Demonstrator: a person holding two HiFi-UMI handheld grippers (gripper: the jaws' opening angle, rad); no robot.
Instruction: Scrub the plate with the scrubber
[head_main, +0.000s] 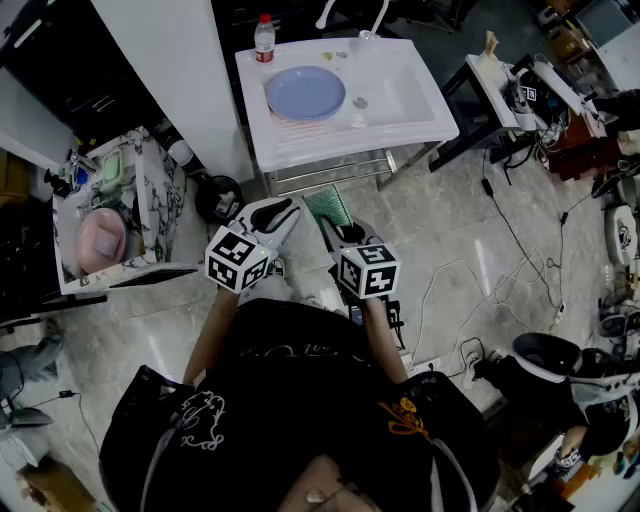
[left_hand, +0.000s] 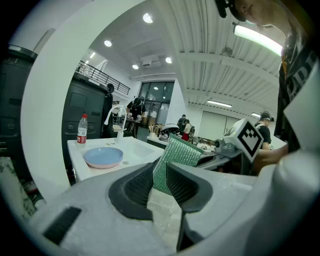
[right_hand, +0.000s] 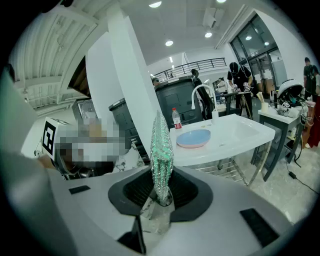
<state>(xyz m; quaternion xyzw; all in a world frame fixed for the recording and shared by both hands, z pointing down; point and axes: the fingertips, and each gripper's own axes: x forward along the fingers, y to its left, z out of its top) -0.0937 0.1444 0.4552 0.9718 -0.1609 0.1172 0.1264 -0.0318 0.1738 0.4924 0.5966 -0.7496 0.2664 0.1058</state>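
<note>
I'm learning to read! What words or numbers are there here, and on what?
No text is readable.
On the bottle: a red label, too small to read.
On the left gripper and right gripper: black-and-white square marks, no letters.
On the shirt: print too blurred to read.

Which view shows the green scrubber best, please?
The left gripper view: it shows the scrubber broad face on. The right gripper view shows it edge-on in the right gripper's jaws; the head view, a small patch.
</note>
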